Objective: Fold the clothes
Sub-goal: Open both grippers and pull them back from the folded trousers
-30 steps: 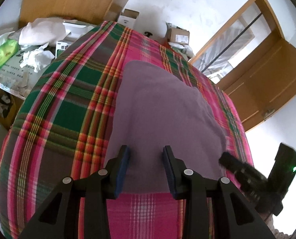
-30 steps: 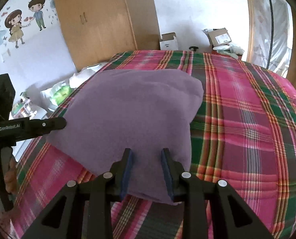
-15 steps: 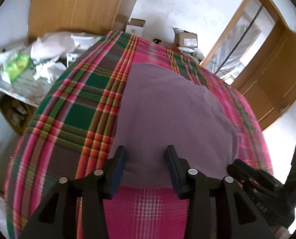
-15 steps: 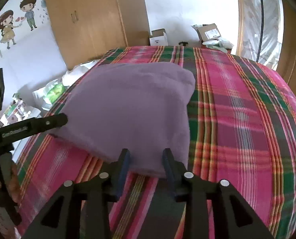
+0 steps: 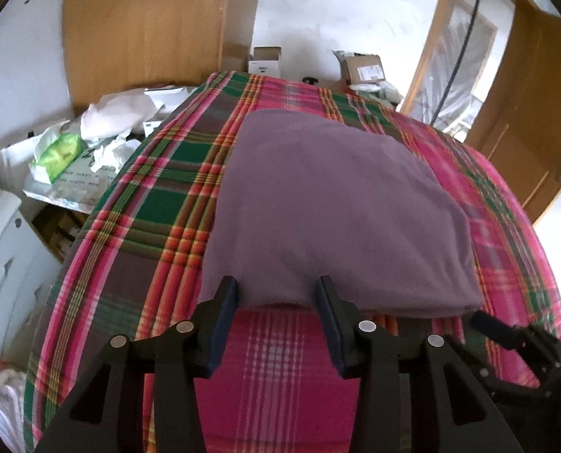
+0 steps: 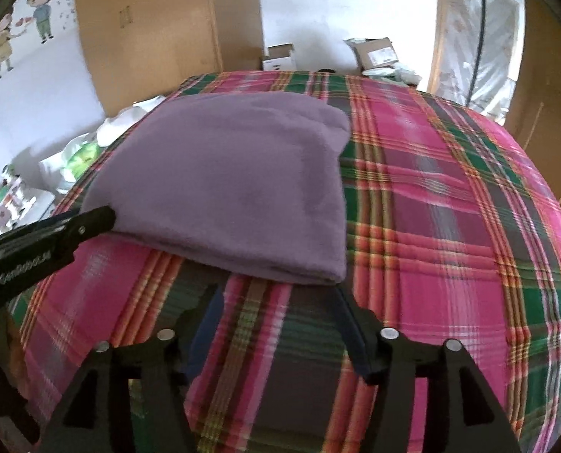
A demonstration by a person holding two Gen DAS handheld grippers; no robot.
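Observation:
A folded purple garment [image 5: 329, 207] lies flat on the plaid bedspread [image 5: 137, 226]; it also shows in the right wrist view [image 6: 235, 185]. My left gripper [image 5: 276, 294] is open and empty, its fingertips at the garment's near edge. My right gripper [image 6: 276, 302] is open and empty, just short of the garment's near right corner. The right gripper shows at the lower right of the left wrist view [image 5: 521, 343]. The left gripper shows at the left of the right wrist view [image 6: 42, 241].
A cluttered side table with bags and tissues [image 5: 80, 143] stands left of the bed. A wooden wardrobe [image 5: 144, 26] and cardboard boxes [image 5: 363, 68] are behind it. A wooden door [image 5: 525, 87] is at the right. The plaid bedspread [image 6: 450, 207] stretches right of the garment.
Both grippers have drawn back toward the near edge of the garment and opened wider. The garment lies still on the bed.

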